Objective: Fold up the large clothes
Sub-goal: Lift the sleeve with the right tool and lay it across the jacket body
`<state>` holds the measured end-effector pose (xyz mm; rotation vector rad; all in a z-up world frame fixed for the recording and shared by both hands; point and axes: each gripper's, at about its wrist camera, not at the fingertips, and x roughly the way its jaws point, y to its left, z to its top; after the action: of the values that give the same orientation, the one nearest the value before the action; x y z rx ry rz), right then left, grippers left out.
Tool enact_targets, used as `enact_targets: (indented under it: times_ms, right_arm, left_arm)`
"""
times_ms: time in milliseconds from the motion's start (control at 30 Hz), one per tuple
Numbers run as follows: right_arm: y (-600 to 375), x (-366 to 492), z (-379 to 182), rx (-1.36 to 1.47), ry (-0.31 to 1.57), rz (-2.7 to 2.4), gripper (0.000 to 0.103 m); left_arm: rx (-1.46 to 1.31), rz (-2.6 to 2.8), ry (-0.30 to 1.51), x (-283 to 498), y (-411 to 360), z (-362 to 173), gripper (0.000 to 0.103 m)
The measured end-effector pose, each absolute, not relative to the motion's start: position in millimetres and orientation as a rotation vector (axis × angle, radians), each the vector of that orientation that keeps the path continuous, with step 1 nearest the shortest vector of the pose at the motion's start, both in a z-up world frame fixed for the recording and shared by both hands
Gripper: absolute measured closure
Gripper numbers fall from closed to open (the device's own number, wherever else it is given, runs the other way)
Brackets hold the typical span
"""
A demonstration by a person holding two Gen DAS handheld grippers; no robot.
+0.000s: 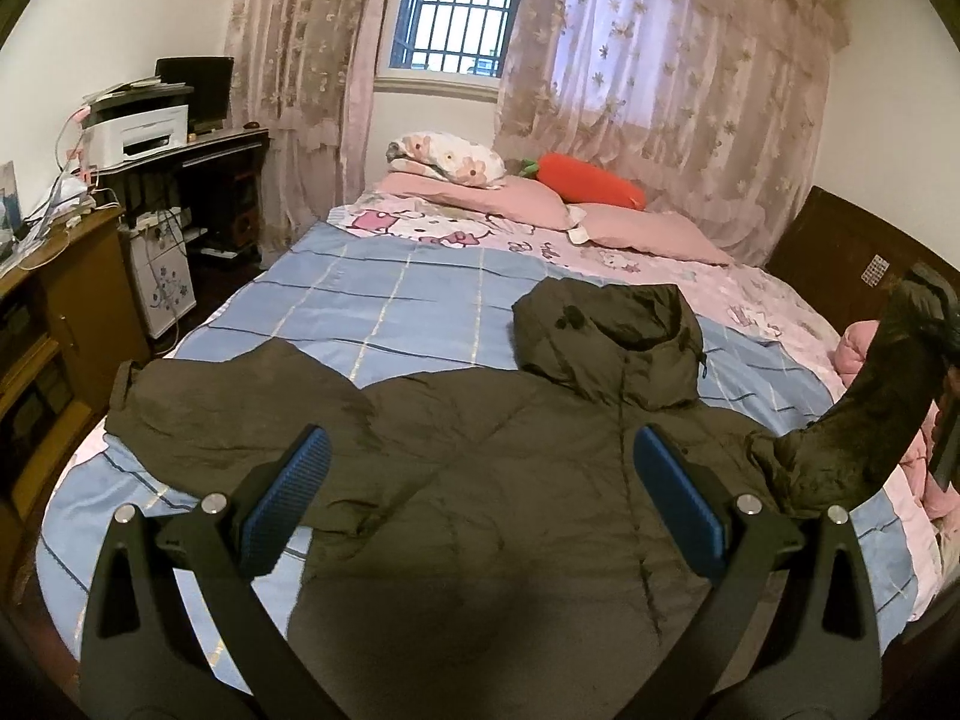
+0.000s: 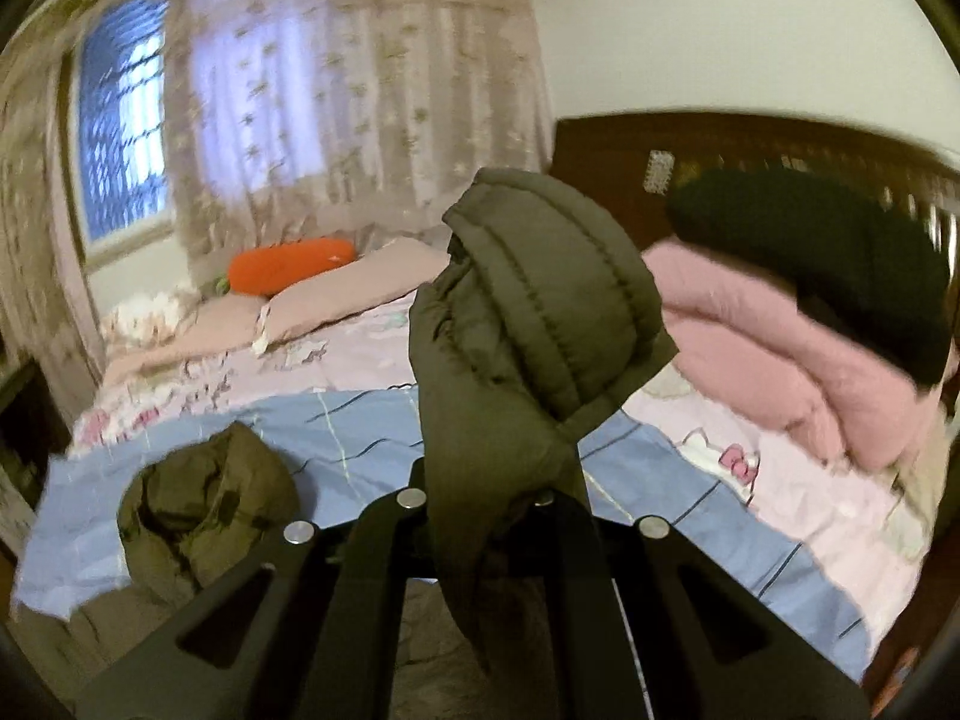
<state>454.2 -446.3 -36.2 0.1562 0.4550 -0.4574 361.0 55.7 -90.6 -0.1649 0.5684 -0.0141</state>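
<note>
The dark olive quilted hooded jacket (image 1: 480, 480) lies flat on the bed with the blue checked and pink cartoon-print cover (image 1: 372, 306), chest up, hood (image 1: 606, 342) towards the pillow end. My left claw (image 1: 480, 492) hangs over the jacket's middle, fingers spread wide, blue ribbed pads (image 1: 288, 498) clear of the fabric, nothing between them. Jacket's one sleeve (image 1: 222, 396) lies spread flat on the cover, to the left of the hood as my left camera sees it.

My right claw (image 2: 486, 516) is pressed together, pinching the other sleeve (image 2: 528, 324) near its cuff. That sleeve is lifted off the bed, cuff end bunched and standing above my fingers. In the left view it rises in an arc at the jacket's right edge (image 1: 864, 420). Right camera is motion-blurred; the hood (image 2: 204, 498) shows beside the raised sleeve, still on the cover.
</note>
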Motion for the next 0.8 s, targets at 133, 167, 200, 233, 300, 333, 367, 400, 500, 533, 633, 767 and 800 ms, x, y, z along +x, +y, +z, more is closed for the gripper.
enact_targets:
  times_ms: [133, 167, 200, 233, 300, 333, 367, 400, 500, 533, 633, 767, 800]
  right_arm:
    - [-393.2, 468.0, -33.1, 0.065, 0.474, -0.413, 0.099]
    - [-380.2, 470.2, -33.4, 0.051, 0.478, -0.403, 0.099]
    - [-368.2, 472.7, -35.1, 0.037, 0.482, -0.389, 0.099]
    - [-356.0, 475.6, -36.9, 0.026, 0.486, -0.373, 0.099]
    - [-329.7, 482.6, -40.9, 0.003, 0.497, -0.335, 0.099]
    - [-320.1, 484.4, -43.0, -0.004, 0.501, -0.324, 0.099]
    - [-307.3, 486.6, -45.5, -0.011, 0.506, -0.308, 0.099]
    - [-294.8, 489.0, -48.8, -0.018, 0.512, -0.293, 0.099]
    - [-262.6, 495.9, -59.6, -0.036, 0.531, -0.253, 0.099]
    - [-252.6, 497.7, -63.2, -0.04, 0.536, -0.241, 0.099]
    - [-224.2, 506.3, -79.0, -0.038, 0.569, -0.204, 0.099]
    - [-193.6, 517.7, -104.1, -0.042, 0.613, -0.176, 0.099]
    - [-186.4, 520.7, -111.7, -0.042, 0.625, -0.169, 0.099]
  left_arm:
    - [-0.169, -0.008, 0.561, 355.4, 67.3, -85.2, 0.002]
    - [-0.172, -0.008, 0.56, 353.6, 70.6, -84.5, 0.002]
    - [-0.175, -0.007, 0.559, 352.3, 74.0, -83.8, 0.002]
    - [-0.179, -0.005, 0.558, 351.0, 78.1, -83.0, 0.002]
    - [-0.186, 0.0, 0.56, 349.8, 85.7, -82.6, 0.002]
    - [-0.189, 0.002, 0.562, 348.9, 90.2, -82.3, 0.002]
    - [-0.191, 0.004, 0.564, 348.6, 95.0, -82.2, 0.002]
    - [-0.193, 0.007, 0.565, 348.1, 98.7, -82.2, 0.002]
    - [-0.2, 0.017, 0.57, 347.3, 112.4, -82.2, 0.002]
    - [-0.202, 0.021, 0.57, 347.2, 116.0, -82.6, 0.002]
    - [-0.214, 0.039, 0.577, 346.8, 130.2, -85.1, 0.002]
    - [-0.22, 0.079, 0.603, 350.9, 150.5, -92.8, 0.002]
    - [-0.22, 0.087, 0.605, 350.3, 154.0, -94.4, 0.002]
